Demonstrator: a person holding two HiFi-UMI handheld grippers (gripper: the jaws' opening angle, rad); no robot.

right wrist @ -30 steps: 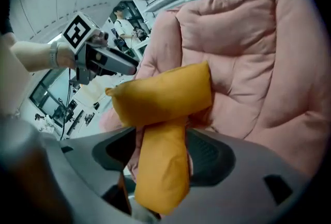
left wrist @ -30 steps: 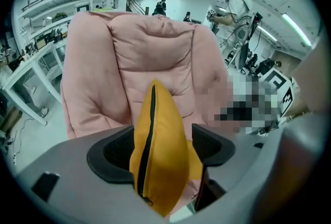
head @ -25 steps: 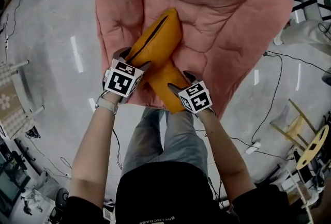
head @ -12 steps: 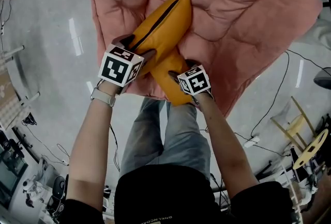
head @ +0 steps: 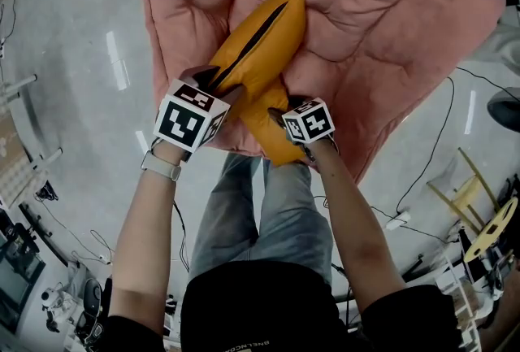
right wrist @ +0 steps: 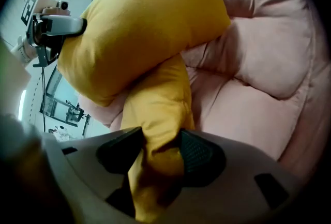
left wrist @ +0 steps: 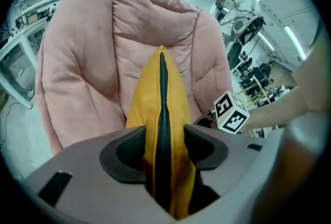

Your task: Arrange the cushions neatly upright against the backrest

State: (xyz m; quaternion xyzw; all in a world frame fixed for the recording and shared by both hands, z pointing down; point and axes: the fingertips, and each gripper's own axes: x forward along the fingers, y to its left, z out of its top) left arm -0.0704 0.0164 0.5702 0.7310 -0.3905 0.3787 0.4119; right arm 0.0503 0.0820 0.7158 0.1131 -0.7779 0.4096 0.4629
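The person stands at the bottom of the head view, legs close to the front edge of a pink padded chair, and both arms reach forward and down.

The left tool has just been closing its jaws. They are now about half closed, and the pads press from both sides on the near end of the zippered cushion. The black zipper runs straight between the pads. I think the edge is gripped because this yellow cushion stands on its narrow side, so one firm pinch at the seam is enough to steer it.

The right tool, just right of centre in the head view, has also just been closing. Its pads squeeze a bunched fold of the lower cushion, which is also yellow. It lies under the first one and partly across it. It seems to be a second cushion, but I cannot fully exclude a folded part of the same one. A soft fold is probably taken because the flat face gives nothing to hold.

Both cushions are on the seat, in the centre of the head view, and the zippered one points to the upper right. Behind its far tip rises the backrest. I cannot tell whether they touch. Neither cushion stands neatly against it yet, so in my judgement the arranging is at an early stage.

Around the chair there is a grey floor with cables.
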